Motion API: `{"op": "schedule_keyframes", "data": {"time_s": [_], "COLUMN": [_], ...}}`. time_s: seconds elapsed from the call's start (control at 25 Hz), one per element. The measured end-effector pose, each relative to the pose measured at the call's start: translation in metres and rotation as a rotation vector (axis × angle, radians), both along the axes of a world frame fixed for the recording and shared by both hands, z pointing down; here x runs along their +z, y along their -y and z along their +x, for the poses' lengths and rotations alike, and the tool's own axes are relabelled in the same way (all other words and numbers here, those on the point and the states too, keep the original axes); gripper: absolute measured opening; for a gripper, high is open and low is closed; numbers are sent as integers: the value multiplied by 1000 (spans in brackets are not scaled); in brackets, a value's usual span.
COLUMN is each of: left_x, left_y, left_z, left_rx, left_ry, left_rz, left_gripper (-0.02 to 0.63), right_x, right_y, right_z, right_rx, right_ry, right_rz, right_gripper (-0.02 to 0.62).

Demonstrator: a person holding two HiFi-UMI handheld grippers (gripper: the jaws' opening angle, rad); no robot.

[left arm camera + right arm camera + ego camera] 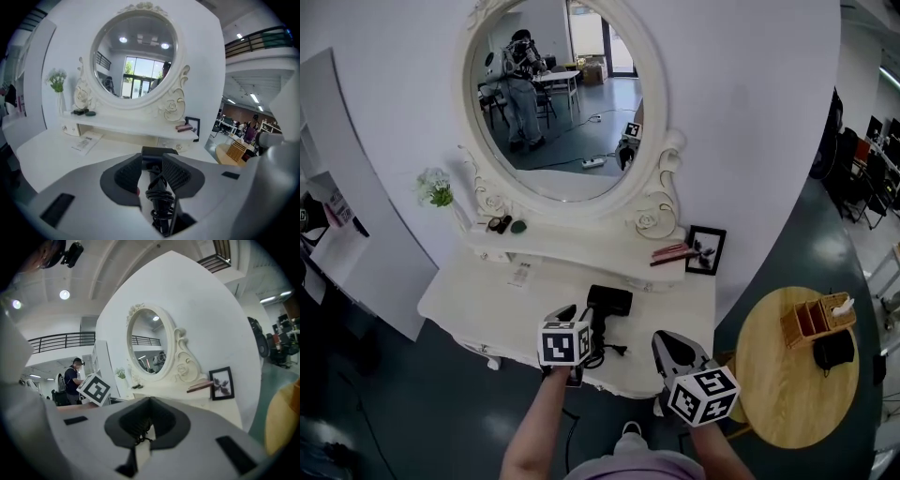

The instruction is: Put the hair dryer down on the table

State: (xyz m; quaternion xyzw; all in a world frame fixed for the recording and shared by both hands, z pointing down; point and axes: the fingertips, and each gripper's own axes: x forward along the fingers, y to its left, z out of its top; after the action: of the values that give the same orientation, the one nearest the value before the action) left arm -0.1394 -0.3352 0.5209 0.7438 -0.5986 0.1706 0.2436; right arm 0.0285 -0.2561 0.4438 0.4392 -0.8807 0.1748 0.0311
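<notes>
A black hair dryer (607,302) lies on the white dressing table (478,300), its head toward the mirror and its handle toward me, the cord coiled round the handle. My left gripper (578,321) reaches over the table's front edge with its jaws either side of that handle. In the left gripper view the hair dryer (158,153) sits between the pads, with a strip of white table showing between the left pad (125,177) and the handle; the left gripper (152,172) is open. My right gripper (671,347) hovers at the front edge to the right, and in its own view the right gripper (145,428) is shut on nothing.
An oval mirror (558,94) in an ornate frame stands at the back over a narrow shelf with a picture frame (705,250) and a flower vase (439,192). A paper leaflet (521,274) lies on the tabletop. A round wooden side table (778,403) stands at the right.
</notes>
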Motion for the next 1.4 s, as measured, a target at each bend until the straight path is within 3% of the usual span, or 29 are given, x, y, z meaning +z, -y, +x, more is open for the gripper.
{"op": "schedule_keyframes", "data": {"time_s": [0.28,0.56,0.8,1.4], "left_x": [-45,-70,-80,-81], "left_y": [-19,-43,-61,-89], "left_z": [-12,-31,-46,-56], "left_rx": [-16,-64,-108,-156], "left_ry": [-11,-59,-112,-86], "left_rz": [165,258,299,360], "left_gripper": [106,55,21,0], "right_x": [-5,-5,-12,-12], "right_y": [2,3,4,3], "right_z": [-11,-19,-24,-23], "right_rx": [-18,-33,-46,-41], "right_ry": [-2,-8,-10,-6], "right_rz": [15,16,33,35], "right_gripper": [3,3,3,3]}}
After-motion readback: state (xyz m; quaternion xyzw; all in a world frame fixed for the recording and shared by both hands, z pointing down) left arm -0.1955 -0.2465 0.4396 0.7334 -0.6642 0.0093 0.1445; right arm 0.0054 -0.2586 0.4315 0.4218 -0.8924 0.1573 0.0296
